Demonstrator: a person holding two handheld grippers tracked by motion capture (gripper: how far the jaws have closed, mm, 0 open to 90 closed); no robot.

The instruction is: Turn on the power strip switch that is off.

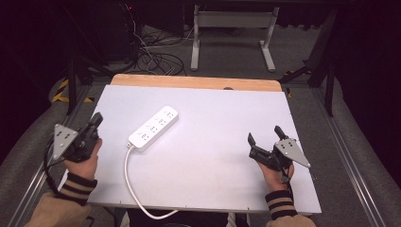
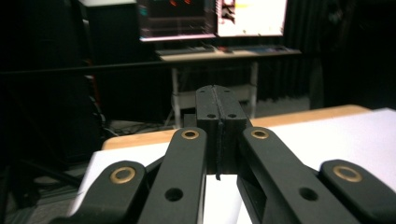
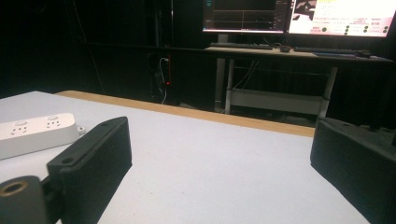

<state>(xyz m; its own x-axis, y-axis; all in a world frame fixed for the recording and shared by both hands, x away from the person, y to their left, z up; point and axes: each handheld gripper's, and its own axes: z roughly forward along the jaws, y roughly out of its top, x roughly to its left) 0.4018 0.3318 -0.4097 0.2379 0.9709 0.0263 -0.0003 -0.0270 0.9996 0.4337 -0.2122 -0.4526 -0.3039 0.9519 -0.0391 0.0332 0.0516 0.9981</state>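
Note:
A white power strip (image 1: pixel 153 128) lies slantwise on the white board (image 1: pixel 213 156), left of centre, and its white cable (image 1: pixel 130 182) runs off the near edge. In the right gripper view the power strip (image 3: pixel 35 133) sits at the far left. My left gripper (image 1: pixel 96 119) hovers at the board's left edge, a hand's width left of the strip, its jaws pressed together with nothing between them (image 2: pixel 217 116). My right gripper (image 1: pixel 265 133) rests at the right side of the board, jaws spread wide and empty (image 3: pixel 219 158).
The board lies on a wooden table (image 1: pixel 198 82) whose far edge shows beyond it. Behind stand a desk frame (image 1: pixel 232 28) and tangled cables (image 1: pixel 156 56) on the floor. Monitors (image 3: pixel 299 16) glow on the far desk.

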